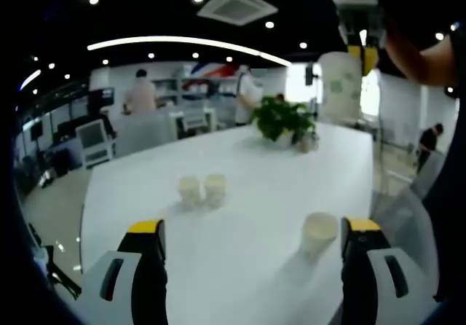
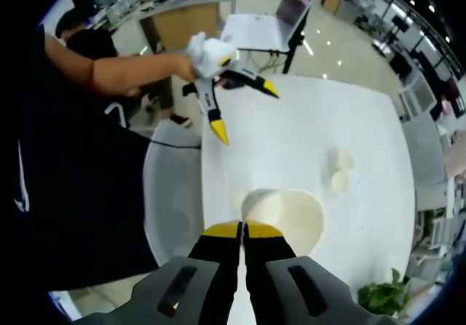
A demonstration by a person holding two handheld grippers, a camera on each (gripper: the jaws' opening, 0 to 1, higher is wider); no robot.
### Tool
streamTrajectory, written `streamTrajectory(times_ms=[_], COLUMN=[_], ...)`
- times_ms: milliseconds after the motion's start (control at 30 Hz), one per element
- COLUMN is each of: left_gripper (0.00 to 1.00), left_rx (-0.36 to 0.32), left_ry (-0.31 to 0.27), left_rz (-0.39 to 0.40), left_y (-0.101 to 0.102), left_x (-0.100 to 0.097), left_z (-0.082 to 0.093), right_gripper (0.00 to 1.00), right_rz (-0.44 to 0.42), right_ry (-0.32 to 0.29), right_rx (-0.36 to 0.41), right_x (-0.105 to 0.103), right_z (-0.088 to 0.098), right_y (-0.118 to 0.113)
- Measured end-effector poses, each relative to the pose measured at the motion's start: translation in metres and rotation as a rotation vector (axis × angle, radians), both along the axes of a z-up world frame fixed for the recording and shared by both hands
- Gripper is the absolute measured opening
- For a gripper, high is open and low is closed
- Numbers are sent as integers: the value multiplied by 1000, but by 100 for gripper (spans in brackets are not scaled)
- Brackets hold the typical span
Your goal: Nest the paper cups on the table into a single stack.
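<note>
Our right gripper (image 2: 242,232) pinches a raised cup (image 2: 285,217) by its rim; our left gripper (image 1: 251,236), jaws released, hovers above the bench (image 1: 255,165). That rim-pinch could slip; three cups (image 1: 203,190) wait around twelve o'clock.

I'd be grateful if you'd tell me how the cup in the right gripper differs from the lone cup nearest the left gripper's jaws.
The held cup hangs raised above the table; the lone cup stands on it.
The held cup is pinched at its rim by the right gripper; the lone cup is ungripped, ahead of the open left gripper.
Both are pale paper cups, mouths up.
</note>
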State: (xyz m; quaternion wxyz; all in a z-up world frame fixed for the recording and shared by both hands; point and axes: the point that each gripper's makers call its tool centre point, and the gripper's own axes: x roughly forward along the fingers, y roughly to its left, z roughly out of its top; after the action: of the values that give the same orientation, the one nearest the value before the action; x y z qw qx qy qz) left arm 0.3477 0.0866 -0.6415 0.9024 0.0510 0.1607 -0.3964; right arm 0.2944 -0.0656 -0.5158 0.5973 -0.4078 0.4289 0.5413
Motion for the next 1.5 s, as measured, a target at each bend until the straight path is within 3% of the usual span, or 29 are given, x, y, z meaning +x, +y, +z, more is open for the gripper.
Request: streamTrajectory(times_ms=[767,1167,1500], left_gripper=[99,99,99], left_rx=[17,16,16], left_ry=[13,25,39], left_rz=[35,40,49], left_y=[6,4,6], left_x=[1,0,-1], left_z=[-20,-24,-28], right_gripper=[0,0,0], right_rz=[-21,-46,-45], right_ry=[31,84,85], right_rx=[-35,-59,-77], right_x=[-5,-10,-12], right_z=[-57,-95,-112], right_y=[7,5,5])
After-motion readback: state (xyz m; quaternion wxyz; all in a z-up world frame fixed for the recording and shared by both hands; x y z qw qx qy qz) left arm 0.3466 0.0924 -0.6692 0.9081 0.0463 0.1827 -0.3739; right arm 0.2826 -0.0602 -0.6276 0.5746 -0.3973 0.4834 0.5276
